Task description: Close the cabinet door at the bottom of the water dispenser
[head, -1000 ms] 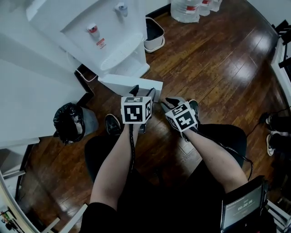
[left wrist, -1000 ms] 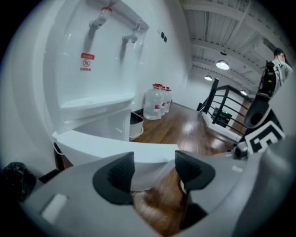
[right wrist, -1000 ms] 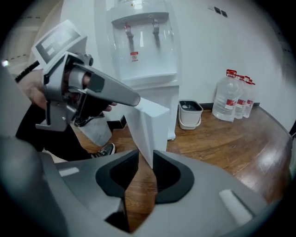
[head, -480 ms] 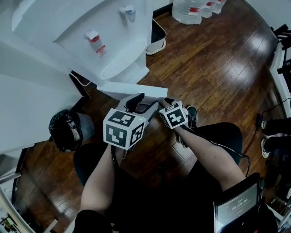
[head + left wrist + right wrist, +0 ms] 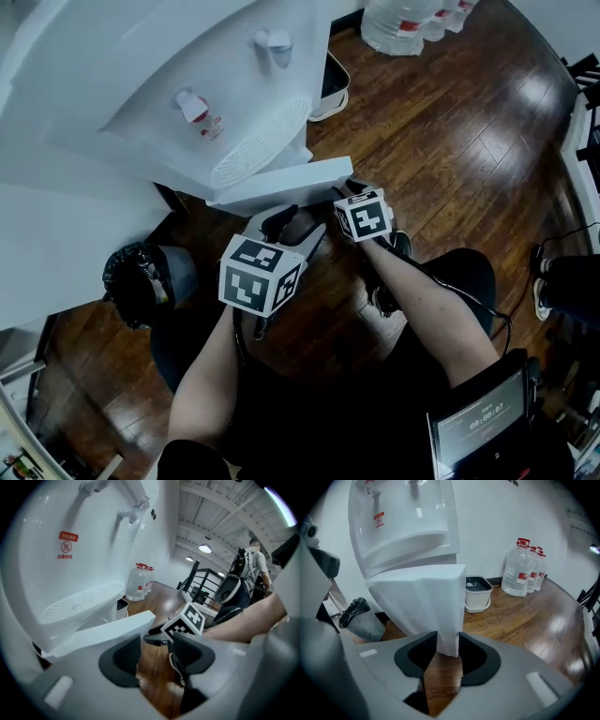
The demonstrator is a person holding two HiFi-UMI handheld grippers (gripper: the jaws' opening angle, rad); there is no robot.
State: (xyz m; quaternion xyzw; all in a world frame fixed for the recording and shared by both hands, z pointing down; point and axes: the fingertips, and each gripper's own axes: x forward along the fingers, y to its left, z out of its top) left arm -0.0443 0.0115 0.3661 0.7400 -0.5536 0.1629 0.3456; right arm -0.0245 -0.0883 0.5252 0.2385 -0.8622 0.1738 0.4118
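At the foot of the water dispenser (image 5: 187, 94), the cabinet door (image 5: 281, 185) stands swung out, its free edge pinched in the right claw (image 5: 447, 644), while the left claw (image 5: 157, 653) hangs apart and empty just beside it.

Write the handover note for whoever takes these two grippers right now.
Right gripper: jaws closed on the free edge of the cabinet door.
Left gripper: jaws apart with nothing between them, held low near the door.
Door: open, swung out from the base of the water dispenser.
Done: the door is gripped.
Left to do: swing the door in until it sits flush against the dispenser's base, then let go.
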